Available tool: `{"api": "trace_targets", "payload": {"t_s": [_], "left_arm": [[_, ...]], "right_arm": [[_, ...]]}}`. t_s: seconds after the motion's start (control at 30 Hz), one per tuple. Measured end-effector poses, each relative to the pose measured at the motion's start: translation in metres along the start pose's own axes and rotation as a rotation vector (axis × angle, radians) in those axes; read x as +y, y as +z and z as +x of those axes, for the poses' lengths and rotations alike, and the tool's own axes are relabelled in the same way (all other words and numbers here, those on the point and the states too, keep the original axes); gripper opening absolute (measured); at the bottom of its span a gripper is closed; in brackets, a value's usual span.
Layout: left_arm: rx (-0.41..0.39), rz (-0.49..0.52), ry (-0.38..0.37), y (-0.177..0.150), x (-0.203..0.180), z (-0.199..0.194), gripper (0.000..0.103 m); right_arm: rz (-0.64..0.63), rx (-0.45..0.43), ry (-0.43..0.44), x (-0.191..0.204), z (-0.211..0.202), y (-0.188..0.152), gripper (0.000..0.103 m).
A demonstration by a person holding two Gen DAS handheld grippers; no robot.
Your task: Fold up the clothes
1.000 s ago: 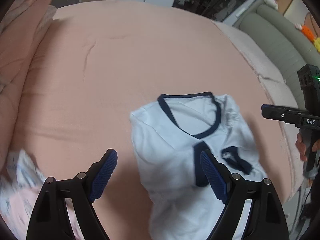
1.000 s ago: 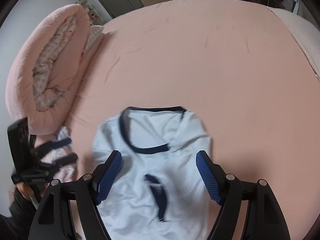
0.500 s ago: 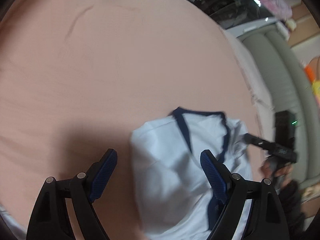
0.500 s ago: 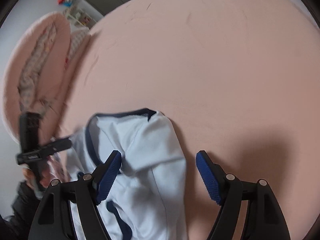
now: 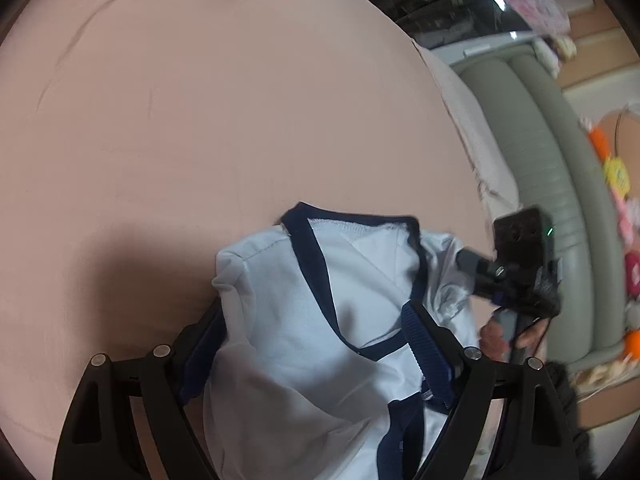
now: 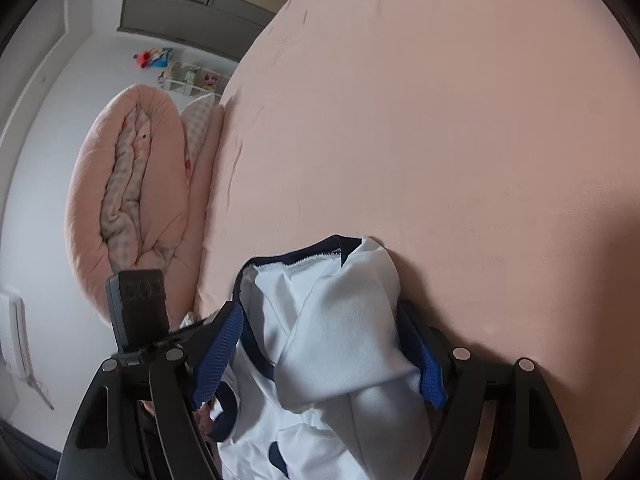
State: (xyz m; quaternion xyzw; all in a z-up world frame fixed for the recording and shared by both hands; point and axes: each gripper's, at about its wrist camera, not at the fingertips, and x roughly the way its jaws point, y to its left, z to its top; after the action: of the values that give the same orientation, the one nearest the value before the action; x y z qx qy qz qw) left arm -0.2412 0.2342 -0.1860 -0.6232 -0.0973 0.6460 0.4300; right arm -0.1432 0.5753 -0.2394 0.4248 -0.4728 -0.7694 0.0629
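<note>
Right wrist: right gripper (image 6: 320, 360) straddles white shirt (image 6: 344, 320) on pink bed (image 6: 480, 120).

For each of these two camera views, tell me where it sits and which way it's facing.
Left wrist: sits on the left gripper, facing down over the white T-shirt with navy trim on the pink bedsheet; a hand shows beside the right gripper.
Right wrist: sits on the right gripper, facing the same shirt, with the rolled pink quilt beyond.
Shared: shirt, sheet, both grippers.
</note>
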Motion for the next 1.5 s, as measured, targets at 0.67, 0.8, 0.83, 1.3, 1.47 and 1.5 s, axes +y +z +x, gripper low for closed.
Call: {"api": "trace_targets", "payload": {"t_s": [0.67,0.8,0.83,1.3,1.47,1.5], "left_arm": [[-0.229,0.134,0.310,-0.028,-0.028,0.015,0.031],[-0.227,0.117,0.286,-0.024,-0.019,0.013,0.026],[-0.230,0.112,0.282,-0.024,-0.017,0.012,0.025],[-0.194,0.016,0.273,0.015,-0.033,0.018,0.009],[-0.202,0.067,0.290,0.039,-0.044,0.020,0.009],[-0.211,0.073,0.282,0.042,-0.046,0.018,0.009]], "right_arm": [[0.147,-0.032,0.034,-0.044,0.001,-0.002,0.000],[0.155,-0.035,0.029,-0.046,-0.001,0.001,0.000],[0.165,-0.034,0.031,-0.048,-0.003,0.001,0.000],[0.080,-0.101,-0.171,-0.002,-0.017,0.021,0.007],[0.080,-0.179,-0.139,0.004,-0.032,0.045,0.007],[0.060,-0.199,-0.150,0.007,-0.035,0.050,0.007]]}}
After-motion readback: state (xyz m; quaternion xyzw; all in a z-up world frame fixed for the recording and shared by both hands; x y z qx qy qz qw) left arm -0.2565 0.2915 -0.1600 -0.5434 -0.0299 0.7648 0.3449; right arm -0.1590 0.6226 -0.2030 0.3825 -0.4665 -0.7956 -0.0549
